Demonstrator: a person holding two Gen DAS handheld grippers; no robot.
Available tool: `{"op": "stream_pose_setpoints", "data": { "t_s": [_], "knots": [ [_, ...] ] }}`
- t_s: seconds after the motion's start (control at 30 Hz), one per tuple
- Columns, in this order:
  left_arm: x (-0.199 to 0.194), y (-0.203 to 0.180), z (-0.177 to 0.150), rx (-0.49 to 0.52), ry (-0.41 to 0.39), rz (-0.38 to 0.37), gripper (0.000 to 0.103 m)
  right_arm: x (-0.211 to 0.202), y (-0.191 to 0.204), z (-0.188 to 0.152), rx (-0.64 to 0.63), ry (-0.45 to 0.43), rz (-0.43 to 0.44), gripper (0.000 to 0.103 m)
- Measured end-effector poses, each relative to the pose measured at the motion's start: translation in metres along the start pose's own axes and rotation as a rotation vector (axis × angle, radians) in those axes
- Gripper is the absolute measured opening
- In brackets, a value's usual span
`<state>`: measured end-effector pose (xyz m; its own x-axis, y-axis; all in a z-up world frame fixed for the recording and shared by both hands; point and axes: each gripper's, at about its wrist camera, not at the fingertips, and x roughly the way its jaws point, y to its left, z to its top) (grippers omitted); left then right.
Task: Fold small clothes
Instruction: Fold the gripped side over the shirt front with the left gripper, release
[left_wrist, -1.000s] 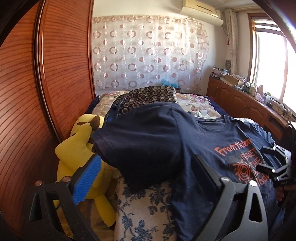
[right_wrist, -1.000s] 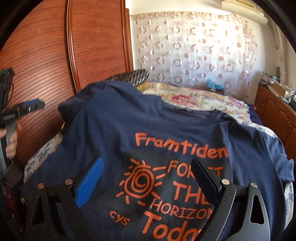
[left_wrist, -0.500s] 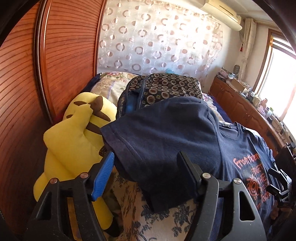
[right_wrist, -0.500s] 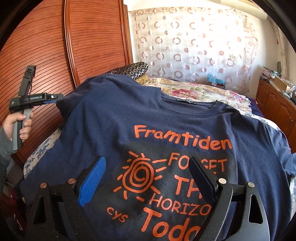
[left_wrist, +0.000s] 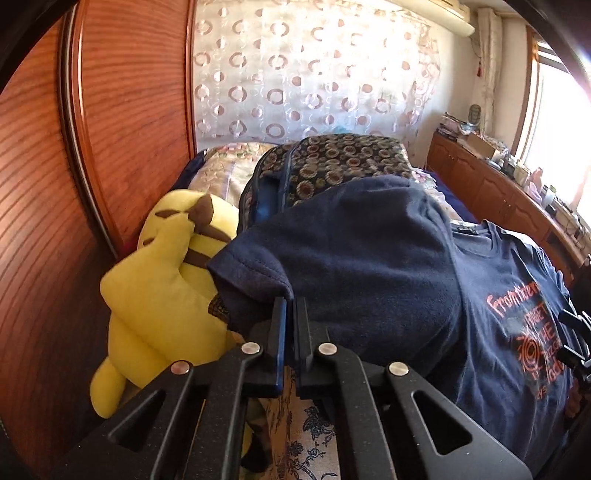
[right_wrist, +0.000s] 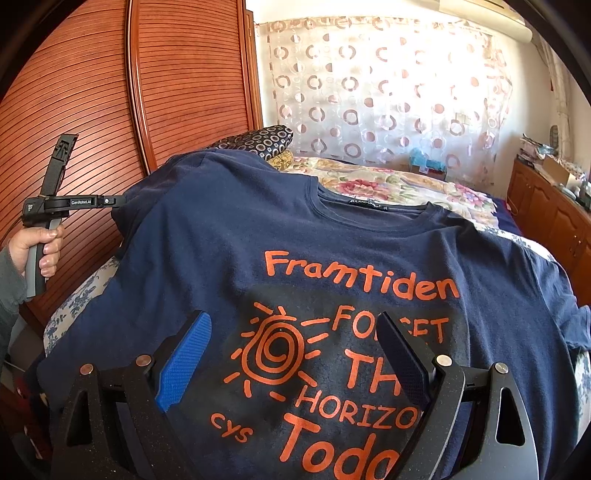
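Note:
A navy T-shirt (right_wrist: 369, 236) with orange print lies front-up on the bed. Its left sleeve (left_wrist: 255, 266) hangs over the bed's left edge. My left gripper (left_wrist: 290, 306) is shut on the sleeve's hem; in the right wrist view it (right_wrist: 110, 201) shows at the shirt's left edge, held by a hand. My right gripper (right_wrist: 291, 354) is open and empty, hovering over the printed chest, touching nothing I can see.
A yellow plush toy (left_wrist: 166, 273) sits between the bed and the wooden wardrobe door (left_wrist: 122, 110). A patterned bag (left_wrist: 332, 162) lies behind the sleeve. Floral bedding (right_wrist: 388, 184) lies beyond the collar. A wooden cabinet (left_wrist: 498, 199) runs along the right wall.
My left gripper moved forward to the sleeve and went from open to shut on its hem. My right gripper stayed open and hardly moved over the print.

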<state>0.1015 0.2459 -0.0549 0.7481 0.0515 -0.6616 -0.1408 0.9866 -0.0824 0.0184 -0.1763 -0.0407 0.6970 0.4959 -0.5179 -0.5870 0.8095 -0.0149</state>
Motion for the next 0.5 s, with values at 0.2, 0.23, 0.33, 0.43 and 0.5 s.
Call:
{"op": "stream_pose_setpoints", "data": {
  "t_s": [0.2, 0.23, 0.33, 0.43, 0.5],
  "knots": [
    [-0.025, -0.015, 0.016, 0.020, -0.071, -0.036, 0.003, 0.000, 0.002, -0.001, -0.004, -0.004, -0.002, 0.092],
    [-0.027, -0.019, 0.019, 0.028, -0.079, -0.045, 0.003, -0.001, 0.001, -0.001, -0.003, -0.004, -0.001, 0.092],
    [-0.040, -0.045, 0.033, 0.076, -0.110, -0.080, 0.003, -0.001, 0.001, -0.001, 0.001, -0.005, -0.002, 0.092],
    [-0.047, -0.079, 0.049, 0.130, -0.132, -0.129, 0.003, -0.001, -0.001, -0.002, 0.005, -0.004, -0.005, 0.092],
    [-0.050, -0.105, 0.061, 0.166, -0.137, -0.166, 0.003, -0.002, -0.003, -0.001, 0.006, -0.005, -0.005, 0.092]
  ]
}}
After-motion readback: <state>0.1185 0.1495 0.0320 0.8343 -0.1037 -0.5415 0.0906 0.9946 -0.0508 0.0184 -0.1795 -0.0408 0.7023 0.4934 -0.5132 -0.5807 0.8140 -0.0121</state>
